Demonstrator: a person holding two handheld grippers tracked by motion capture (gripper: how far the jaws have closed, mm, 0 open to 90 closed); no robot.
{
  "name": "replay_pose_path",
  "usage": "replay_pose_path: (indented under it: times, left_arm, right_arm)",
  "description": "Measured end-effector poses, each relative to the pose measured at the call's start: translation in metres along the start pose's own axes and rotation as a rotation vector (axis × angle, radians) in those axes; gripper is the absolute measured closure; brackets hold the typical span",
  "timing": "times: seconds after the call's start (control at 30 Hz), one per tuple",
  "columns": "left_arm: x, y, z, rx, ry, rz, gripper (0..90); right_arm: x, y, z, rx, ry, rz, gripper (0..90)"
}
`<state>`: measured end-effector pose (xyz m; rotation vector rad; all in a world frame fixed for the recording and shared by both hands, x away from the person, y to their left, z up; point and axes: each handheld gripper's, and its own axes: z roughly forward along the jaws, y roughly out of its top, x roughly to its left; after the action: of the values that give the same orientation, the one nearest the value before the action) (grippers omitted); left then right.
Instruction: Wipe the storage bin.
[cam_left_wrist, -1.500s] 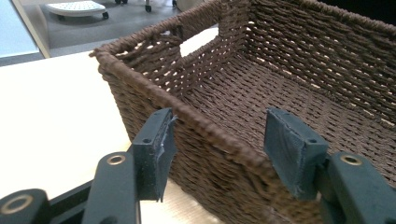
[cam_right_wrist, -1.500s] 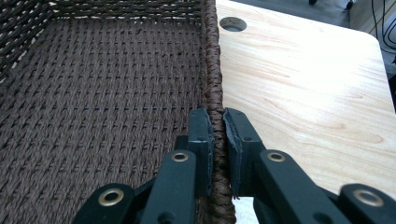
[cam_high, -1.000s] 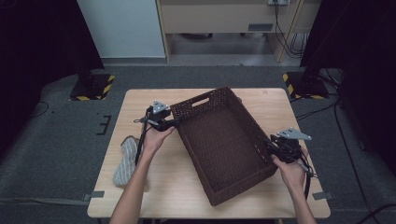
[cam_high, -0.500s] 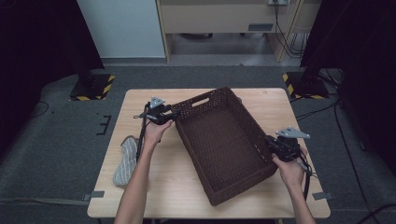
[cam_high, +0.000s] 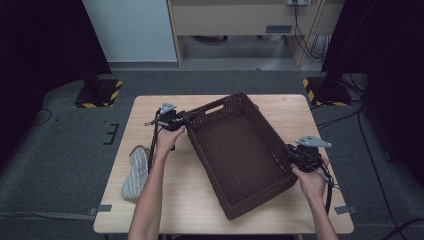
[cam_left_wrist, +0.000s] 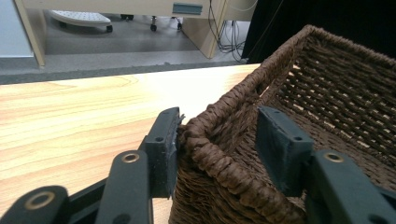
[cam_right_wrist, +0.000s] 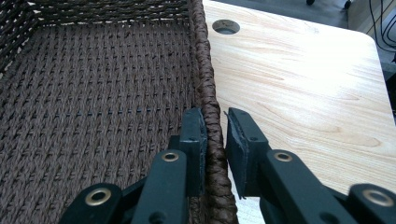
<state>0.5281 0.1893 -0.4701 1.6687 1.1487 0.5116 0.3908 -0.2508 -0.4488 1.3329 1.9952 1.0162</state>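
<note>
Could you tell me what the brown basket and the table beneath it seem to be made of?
The dark brown rectangular woven basket looks like twisted rope or seagrass, matt: braided cords run along its rim and a knitted-looking weave covers the floor. It could also be paper cord. The light rectangular wooden table looks like wood or wood-grain laminate with a smooth, slightly glossy finish: flowing grain lines and a soft sheen show.

Setting: a lab or recording studio. Indicators: a lone wooden table (cam_high: 200, 210) on grey carpet (cam_high: 65, 150); black curtains (cam_high: 40, 45) on both sides; stand bases marked with yellow-black hazard tape (cam_high: 97, 94); loose cables (cam_high: 305, 35) beside a beige cabinet (cam_high: 235, 20); tape marks on the floor (cam_high: 111, 134).
</note>
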Motion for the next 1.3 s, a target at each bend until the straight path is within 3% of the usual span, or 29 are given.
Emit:
replay_pose_path:
  times: [0.1,0.23,0.43,0.67,0.8,0.97,1.1,1.17,1.27,1.3]
  left_arm:
    - [-0.003,0.001,-0.003,0.026,0.021,0.019,51.5]
    - [-0.008,0.002,-0.012,0.076,0.045,0.044,51.4]
    - [-0.013,-0.005,-0.034,0.092,0.066,0.027,50.3]
    - [-0.018,-0.016,-0.063,0.106,0.052,-0.005,48.8]
    - [-0.018,-0.021,-0.075,0.094,0.026,-0.014,47.6]
    - [-0.016,-0.020,-0.077,0.096,0.009,0.015,47.0]
    - [-0.011,-0.017,-0.078,0.066,0.014,0.036,52.8]
    - [-0.006,-0.016,-0.079,0.067,0.006,0.036,53.2]
    - [-0.004,-0.015,-0.075,0.091,0.005,0.075,55.4]
    - [-0.003,-0.016,-0.074,0.091,-0.012,0.060,56.3]
  right_arm:
    - [0.000,0.000,-0.001,-0.002,0.000,0.004,75.1]
    - [-0.001,0.002,-0.007,-0.035,-0.001,0.012,66.2]
    - [-0.001,0.007,-0.019,-0.076,0.026,0.029,53.8]
    - [0.001,0.005,-0.021,-0.034,0.024,-0.001,50.7]
    - [0.000,0.001,-0.017,-0.020,-0.010,-0.002,58.6]
    - [-0.003,0.004,-0.015,-0.003,-0.044,0.010,72.3]
    - [-0.005,0.006,-0.012,0.005,-0.045,0.002,73.6]
    - [-0.005,0.007,-0.010,0.010,-0.050,-0.013,73.4]
    - [-0.008,0.009,-0.005,0.000,-0.053,-0.012,72.4]
    - [-0.009,0.010,-0.004,-0.004,-0.055,-0.008,72.0]
